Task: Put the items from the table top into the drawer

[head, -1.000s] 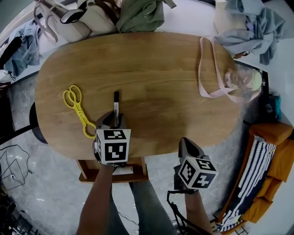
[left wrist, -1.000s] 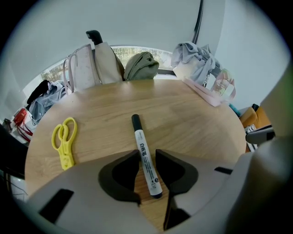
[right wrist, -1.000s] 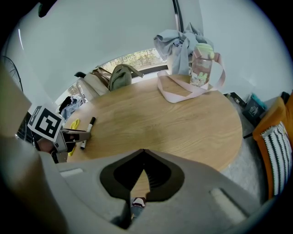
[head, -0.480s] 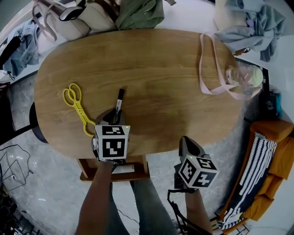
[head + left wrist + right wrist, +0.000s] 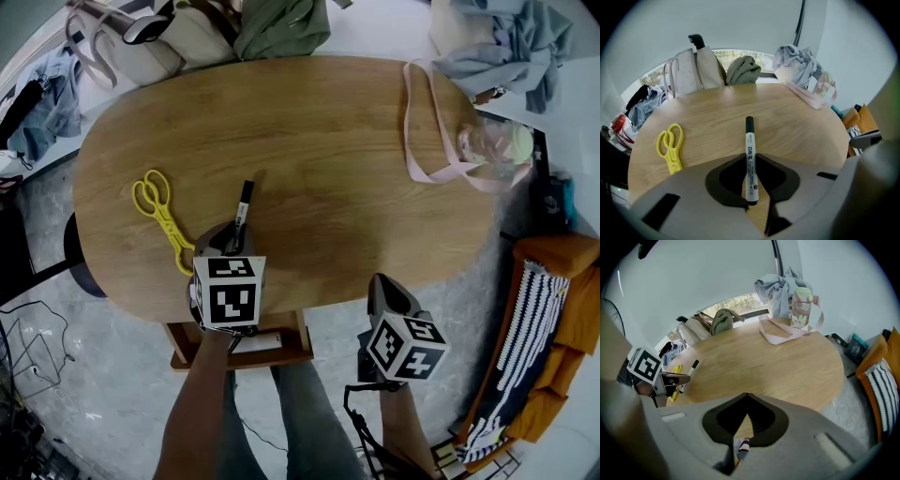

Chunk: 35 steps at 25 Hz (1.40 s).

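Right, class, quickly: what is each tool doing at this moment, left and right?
Left tool: jaws closing on the marker, pads against it.
Right tool: closed, holding nothing.

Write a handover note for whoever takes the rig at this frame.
Left gripper: jaws closing on the marker, pads against it, near the table's front edge.
Right gripper: shut, empty, beyond that edge.
Yellow scissors lie left of the marker; pink-strapped bottle at the table's right end.
Done: nothing stowed; all three on the table.
Left: marker, scissors, bottle into the drawer.
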Each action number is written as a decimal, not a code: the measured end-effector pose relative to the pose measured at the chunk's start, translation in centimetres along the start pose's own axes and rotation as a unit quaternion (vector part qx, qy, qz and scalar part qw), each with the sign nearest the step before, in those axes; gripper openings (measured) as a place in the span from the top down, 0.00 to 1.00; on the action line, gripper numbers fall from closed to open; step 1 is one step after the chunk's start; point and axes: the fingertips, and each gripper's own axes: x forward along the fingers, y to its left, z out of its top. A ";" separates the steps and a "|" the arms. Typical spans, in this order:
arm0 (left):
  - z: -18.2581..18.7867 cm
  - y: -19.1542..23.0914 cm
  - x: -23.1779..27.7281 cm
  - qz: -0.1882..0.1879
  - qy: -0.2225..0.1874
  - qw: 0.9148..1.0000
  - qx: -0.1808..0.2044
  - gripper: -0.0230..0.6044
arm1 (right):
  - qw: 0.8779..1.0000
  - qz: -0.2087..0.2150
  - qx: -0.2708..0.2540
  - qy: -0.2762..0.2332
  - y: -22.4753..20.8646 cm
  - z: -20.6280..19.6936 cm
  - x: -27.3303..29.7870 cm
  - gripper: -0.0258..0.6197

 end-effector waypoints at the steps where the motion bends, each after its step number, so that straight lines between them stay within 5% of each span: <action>1: -0.1 0.0 -0.2 -0.001 -0.001 1.000 0.003 0.87 | 1.000 -0.001 0.003 -0.002 0.0 -0.1 -0.1 0.95; 24: -6.6 -3.2 -7.7 -0.081 0.001 0.987 0.142 0.87 | 0.996 -0.044 0.059 -0.044 2.0 -6.8 -5.4 0.95; 35: -13.0 -4.6 -9.8 -0.137 0.033 0.958 0.249 0.87 | 0.987 -0.074 0.126 -0.059 2.5 -12.7 -7.6 0.95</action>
